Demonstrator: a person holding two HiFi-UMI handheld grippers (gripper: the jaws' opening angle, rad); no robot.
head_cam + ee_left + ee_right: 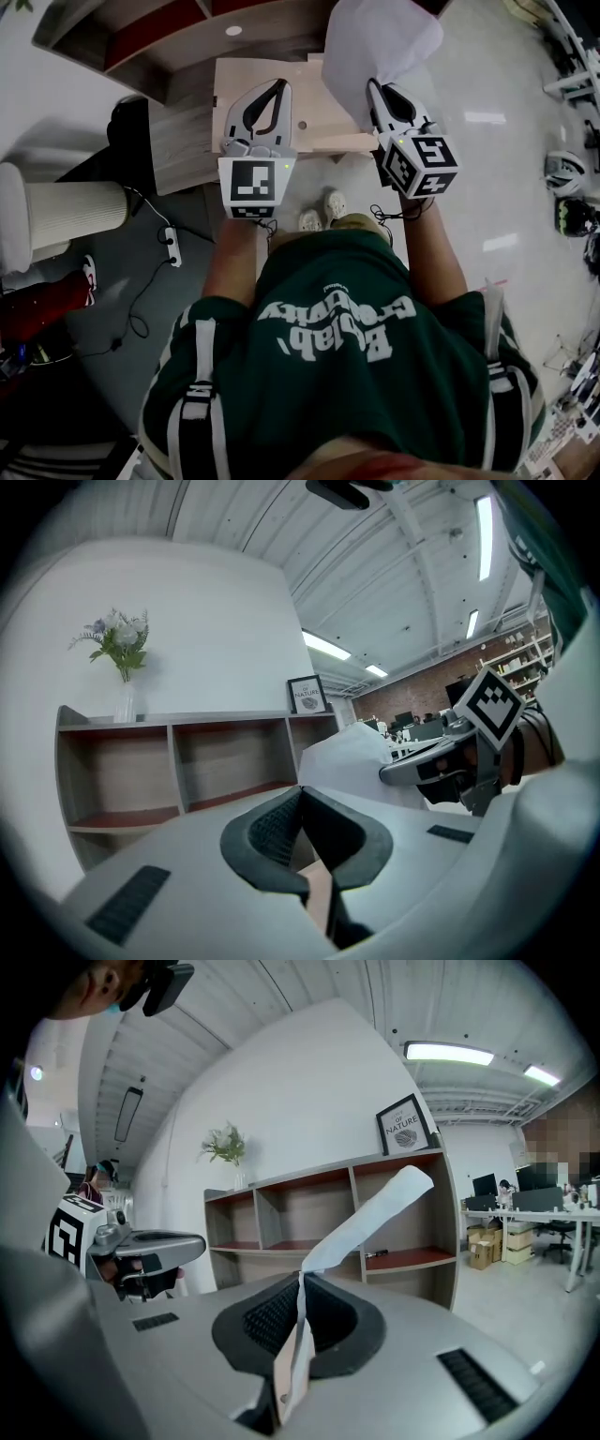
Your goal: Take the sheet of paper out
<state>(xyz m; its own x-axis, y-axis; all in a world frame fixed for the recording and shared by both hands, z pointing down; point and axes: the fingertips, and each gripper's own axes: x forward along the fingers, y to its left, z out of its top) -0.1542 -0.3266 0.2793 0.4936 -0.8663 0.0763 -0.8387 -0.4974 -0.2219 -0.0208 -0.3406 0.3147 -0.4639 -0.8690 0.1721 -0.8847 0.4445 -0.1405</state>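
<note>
Right gripper [375, 89] is clamped on the near edge of the sheet of paper [375, 42]. The sheet rises free toward the far side, its long axis in line with the jaws. Left gripper [278, 86] is pressed together, apparently on nothing, level with the right one and just left of the sheet, not touching it.

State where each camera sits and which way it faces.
Head view: on the person's head, facing steeply down at left tool, right tool, forearms, green shirt.
Left gripper view: on the left tool, facing level at the shelf; its shut jaws show.
Right gripper view: on the right tool, facing the shelf; its jaws pinch the sheet of paper.
Shared: both gripper views show the shelf and the other tool.
</note>
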